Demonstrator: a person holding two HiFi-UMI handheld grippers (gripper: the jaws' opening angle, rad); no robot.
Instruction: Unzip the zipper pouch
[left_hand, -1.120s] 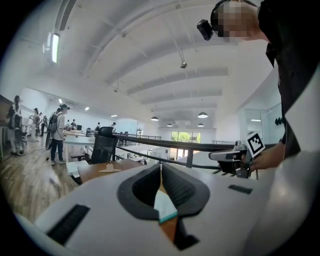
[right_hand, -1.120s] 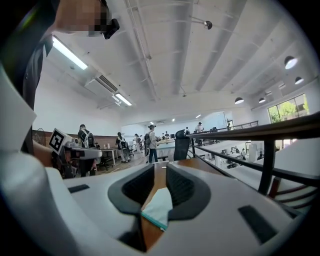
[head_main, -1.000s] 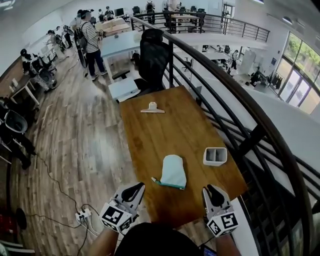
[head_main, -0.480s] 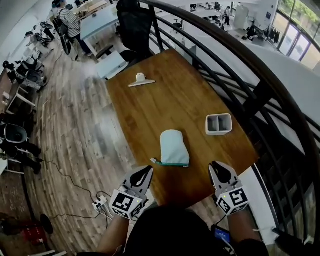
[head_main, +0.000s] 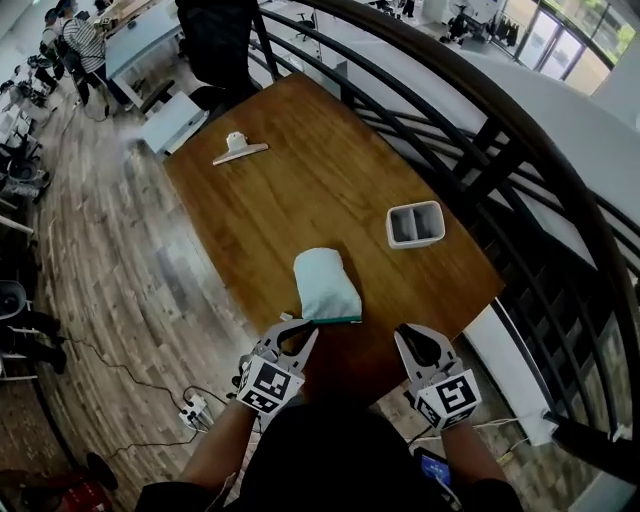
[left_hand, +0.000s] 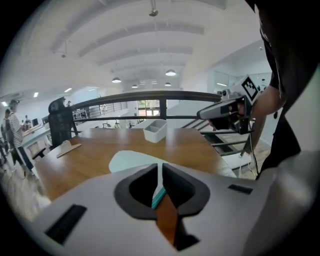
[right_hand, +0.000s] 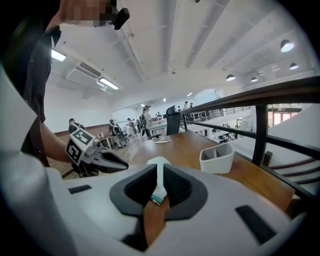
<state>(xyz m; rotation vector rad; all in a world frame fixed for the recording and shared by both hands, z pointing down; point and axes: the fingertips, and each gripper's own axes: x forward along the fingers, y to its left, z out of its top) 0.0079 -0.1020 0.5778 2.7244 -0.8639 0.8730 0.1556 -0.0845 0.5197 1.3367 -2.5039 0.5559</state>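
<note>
pouch lies flat on the table, just ahead of the left hand-held gripper, ahead and to the left of the right hand-held gripper; zipper is the teal strip along the pouch's near edge, facing both; it reads as closed end to end

left: jaws pressed together, nothing between them; the teal strip shows only through the slit, beyond the tips; the tips sit just beside the zipper's left end

right: jaws have just been closing, now a narrow slit with nothing in it; pouch shows beyond the tips, apart from them

handling, my read: soft fabric, light, looks near empty; not fragile; it'll slide and bunch on the smooth wood if dragged one-handed; the zipper tape is the stiffest part, so grip close to it

where to hold: one hand-held gripper pinches the fabric corner at the zipper's end as an anchor; the other takes the pull and drags it along the near edge; the small pale bit at the zipper's left end is probably the pull, too small to be sure; if so, left is nearest but must spread first, and right anchors the corner on its own side

risks: the thin tab slips out of the pads; the pouch lifts off the table instead of opening
</note>
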